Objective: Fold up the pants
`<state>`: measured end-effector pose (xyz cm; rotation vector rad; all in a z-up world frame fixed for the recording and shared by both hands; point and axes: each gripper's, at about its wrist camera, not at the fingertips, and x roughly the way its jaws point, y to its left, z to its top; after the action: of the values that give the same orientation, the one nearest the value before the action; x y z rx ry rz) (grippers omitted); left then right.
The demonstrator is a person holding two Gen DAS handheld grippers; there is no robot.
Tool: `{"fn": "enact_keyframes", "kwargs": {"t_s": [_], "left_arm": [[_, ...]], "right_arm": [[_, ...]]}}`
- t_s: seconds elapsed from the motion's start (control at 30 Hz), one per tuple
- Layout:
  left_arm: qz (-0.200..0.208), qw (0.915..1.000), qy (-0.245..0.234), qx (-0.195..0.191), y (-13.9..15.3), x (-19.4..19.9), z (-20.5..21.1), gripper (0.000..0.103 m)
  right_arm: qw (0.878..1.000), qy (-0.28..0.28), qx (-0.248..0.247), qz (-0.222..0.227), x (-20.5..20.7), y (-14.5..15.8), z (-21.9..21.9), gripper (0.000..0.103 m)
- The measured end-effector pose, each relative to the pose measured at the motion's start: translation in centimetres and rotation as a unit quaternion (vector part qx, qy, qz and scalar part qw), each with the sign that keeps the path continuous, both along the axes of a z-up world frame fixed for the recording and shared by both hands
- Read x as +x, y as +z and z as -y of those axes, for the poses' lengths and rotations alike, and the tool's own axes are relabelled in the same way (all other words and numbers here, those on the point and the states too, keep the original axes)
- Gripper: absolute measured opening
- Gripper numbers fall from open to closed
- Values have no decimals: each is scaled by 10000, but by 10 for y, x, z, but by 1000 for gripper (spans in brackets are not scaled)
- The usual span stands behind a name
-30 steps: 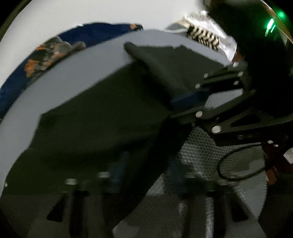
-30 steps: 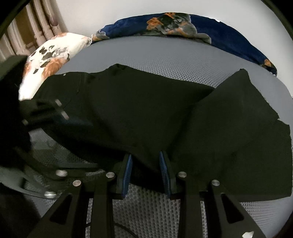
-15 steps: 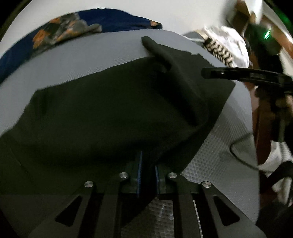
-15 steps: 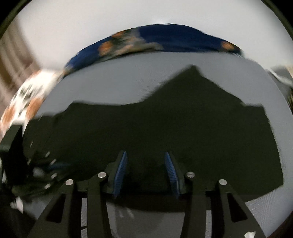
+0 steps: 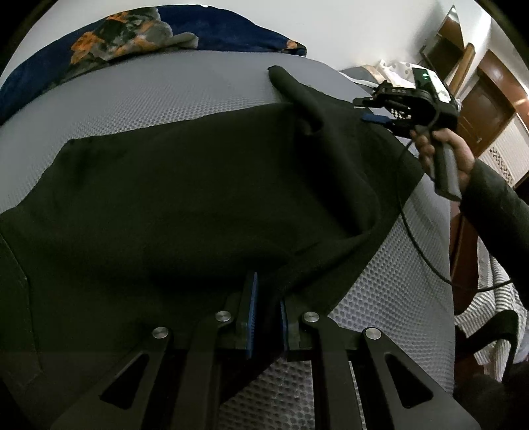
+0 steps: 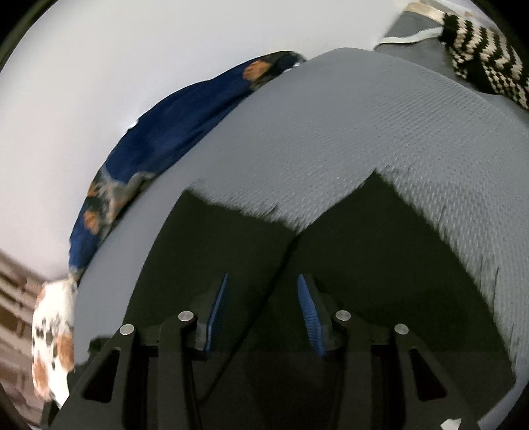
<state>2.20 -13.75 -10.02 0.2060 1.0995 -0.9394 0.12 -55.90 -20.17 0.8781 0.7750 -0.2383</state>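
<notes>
Dim fisheye views, right one motion-blurred

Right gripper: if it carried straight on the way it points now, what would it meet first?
Most likely the black pants spread under and ahead of the right gripper, whose jaws are closing with nothing pinched; beyond lies the grey mattress.

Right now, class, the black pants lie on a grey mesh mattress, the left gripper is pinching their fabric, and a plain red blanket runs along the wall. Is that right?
One detail is wrong: the blanket along the wall is dark blue with orange patches, as the left wrist view shows. The black pants do lie on the grey mesh mattress, and the left gripper does pinch their fabric.
</notes>
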Motion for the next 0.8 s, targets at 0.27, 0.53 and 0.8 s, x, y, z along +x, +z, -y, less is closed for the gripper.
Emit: {"fn": "enact_keyframes", "kwargs": {"t_s": [0.27,0.53,0.8], "left_arm": [[-94,9999,48,-36,-2,1,-6,12],[-60,10000,74,11,-1,-1,-6,12],[212,9997,-77,121,4,-9,1,12]], "right_arm": [[9999,-90,78,-91,17,-8,18,8],[9951,-18,-990,-52,6,43,-1,3],[9751,-706,-1975,-715,-80,80,4,2]]}}
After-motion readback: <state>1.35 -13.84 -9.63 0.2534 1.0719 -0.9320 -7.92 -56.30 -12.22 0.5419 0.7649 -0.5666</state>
